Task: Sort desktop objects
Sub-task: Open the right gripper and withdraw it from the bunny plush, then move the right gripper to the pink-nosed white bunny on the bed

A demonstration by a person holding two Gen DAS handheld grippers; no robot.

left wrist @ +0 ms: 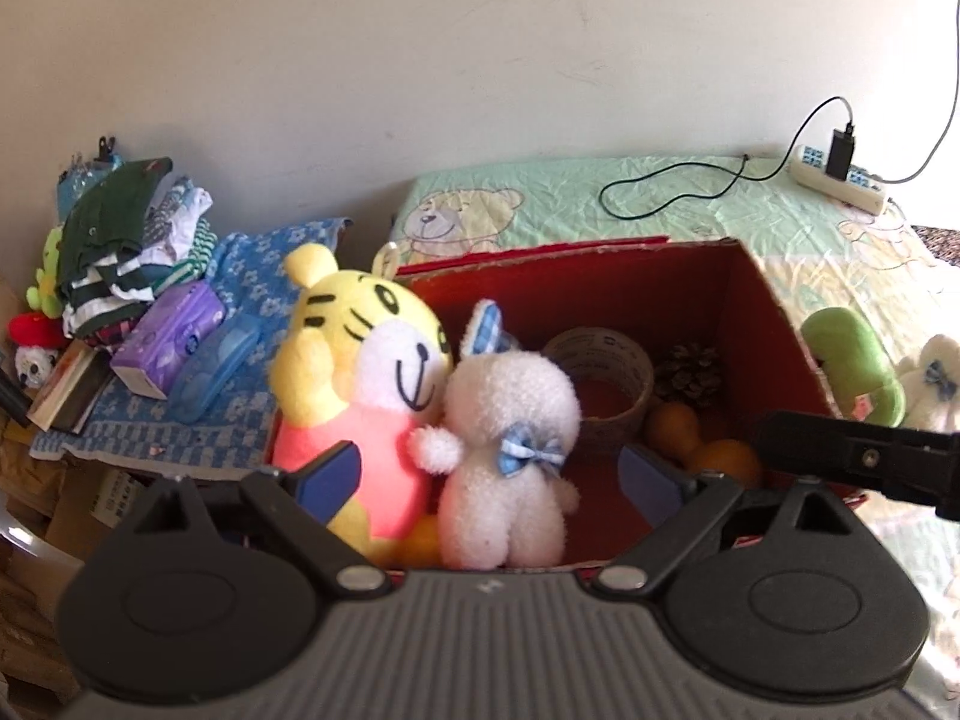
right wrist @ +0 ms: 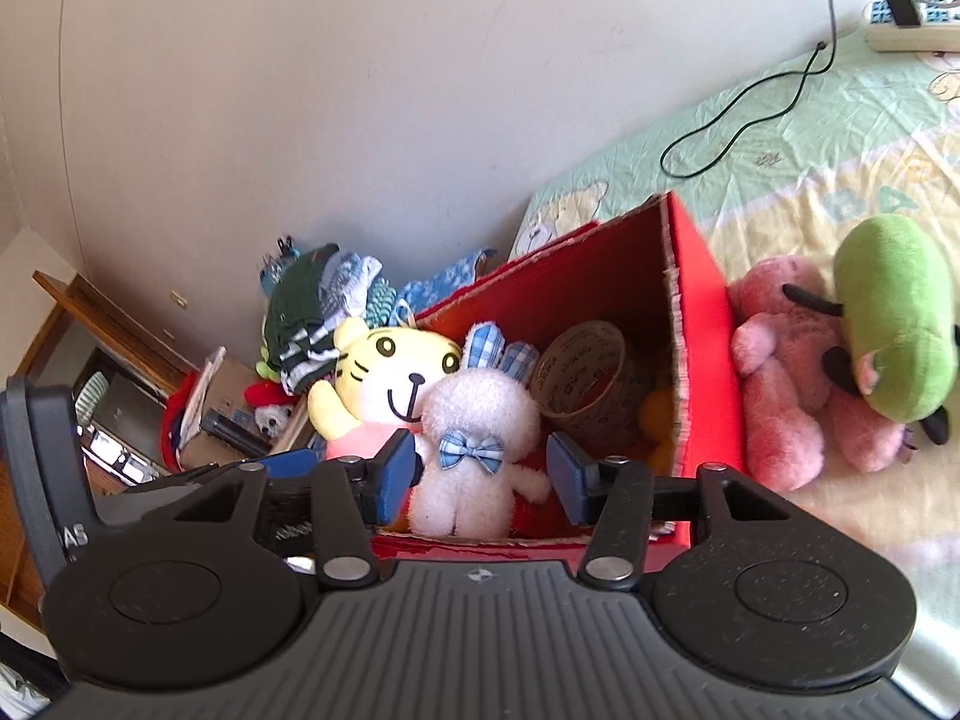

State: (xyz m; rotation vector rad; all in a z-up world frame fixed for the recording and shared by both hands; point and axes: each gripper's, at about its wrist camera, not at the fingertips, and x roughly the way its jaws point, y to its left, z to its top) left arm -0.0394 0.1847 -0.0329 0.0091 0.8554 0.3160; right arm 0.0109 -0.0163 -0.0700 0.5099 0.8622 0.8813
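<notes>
Each of the two hand-held grippers is built the same way. The left gripper (left wrist: 489, 474) is carried on a dark grey ribbed body flanked by two round black housings with recessed discs. Black link arms are pinned to it with silver rivets, and blue pads (left wrist: 336, 477) are fitted on the finger ends. The right gripper (right wrist: 483, 474) shows the same ribbed body, rivets and blue pads (right wrist: 393, 471), with a small cross mark at the body's front edge. White lettering, partly hidden, is seen on the neighbouring black unit.
</notes>
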